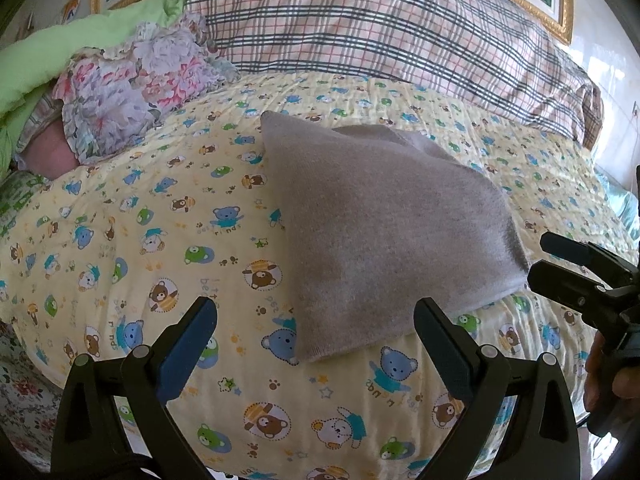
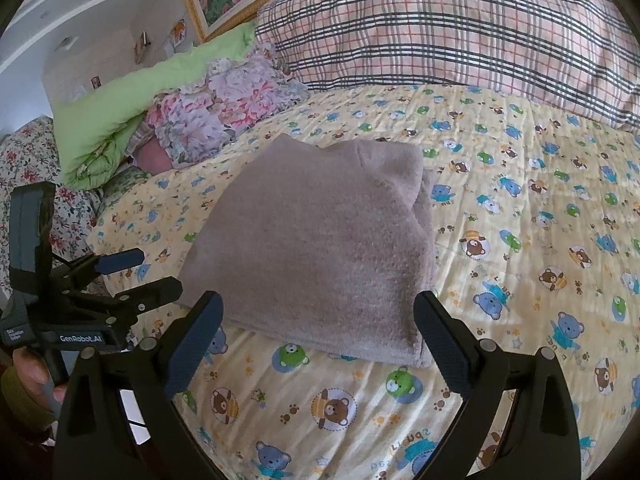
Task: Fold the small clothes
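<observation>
A grey-brown knitted garment point(image 1: 380, 224) lies folded into a compact stack on the yellow bear-print quilt point(image 1: 140, 240); it also shows in the right wrist view point(image 2: 316, 240). My left gripper point(image 1: 316, 336) is open and empty, just short of the garment's near corner. My right gripper point(image 2: 320, 328) is open and empty, its fingers flanking the garment's near edge without touching it. The right gripper shows at the right of the left wrist view point(image 1: 576, 272); the left gripper shows at the left of the right wrist view point(image 2: 132, 276).
A large plaid pillow point(image 1: 400, 28) lies along the headboard. A flowery ruffled cloth point(image 1: 132, 88) and a green blanket point(image 1: 60, 56) are heaped at the back left. The bear-print quilt point(image 2: 540, 220) stretches right of the garment.
</observation>
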`<action>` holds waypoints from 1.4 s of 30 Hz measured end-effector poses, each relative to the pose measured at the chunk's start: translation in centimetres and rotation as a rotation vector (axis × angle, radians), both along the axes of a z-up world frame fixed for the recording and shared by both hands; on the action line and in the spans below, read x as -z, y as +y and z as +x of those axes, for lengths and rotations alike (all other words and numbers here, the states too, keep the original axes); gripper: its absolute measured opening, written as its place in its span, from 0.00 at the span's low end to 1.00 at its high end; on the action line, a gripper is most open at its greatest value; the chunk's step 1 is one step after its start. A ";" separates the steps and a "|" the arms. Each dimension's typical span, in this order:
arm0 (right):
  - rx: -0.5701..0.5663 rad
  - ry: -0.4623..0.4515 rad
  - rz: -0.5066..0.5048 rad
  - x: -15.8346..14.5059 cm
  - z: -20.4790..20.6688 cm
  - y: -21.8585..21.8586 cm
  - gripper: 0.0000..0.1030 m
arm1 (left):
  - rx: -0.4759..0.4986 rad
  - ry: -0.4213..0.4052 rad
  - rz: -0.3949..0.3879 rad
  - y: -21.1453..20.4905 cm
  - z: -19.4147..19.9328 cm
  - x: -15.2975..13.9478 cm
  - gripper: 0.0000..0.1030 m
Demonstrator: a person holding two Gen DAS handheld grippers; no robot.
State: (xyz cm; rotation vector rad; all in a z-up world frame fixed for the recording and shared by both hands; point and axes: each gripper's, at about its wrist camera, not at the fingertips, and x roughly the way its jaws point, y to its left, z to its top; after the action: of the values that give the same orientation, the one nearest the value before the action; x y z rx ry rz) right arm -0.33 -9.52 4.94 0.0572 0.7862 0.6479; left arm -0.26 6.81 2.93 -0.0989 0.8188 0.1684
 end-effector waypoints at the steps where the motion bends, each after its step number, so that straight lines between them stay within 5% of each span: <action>1: -0.001 0.000 0.000 0.0 0.0 0.1 0.93 | 0.000 0.001 0.001 0.0 0.0 0.0 0.96; 42: -0.013 -0.009 0.017 -0.7 0.9 1.2 0.93 | 0.002 0.011 0.027 0.5 1.3 -0.3 0.96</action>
State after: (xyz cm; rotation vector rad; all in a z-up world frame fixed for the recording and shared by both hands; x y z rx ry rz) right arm 0.56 -8.31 5.62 0.0648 0.7732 0.6663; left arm 1.05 7.29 3.28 -0.0718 0.8270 0.1779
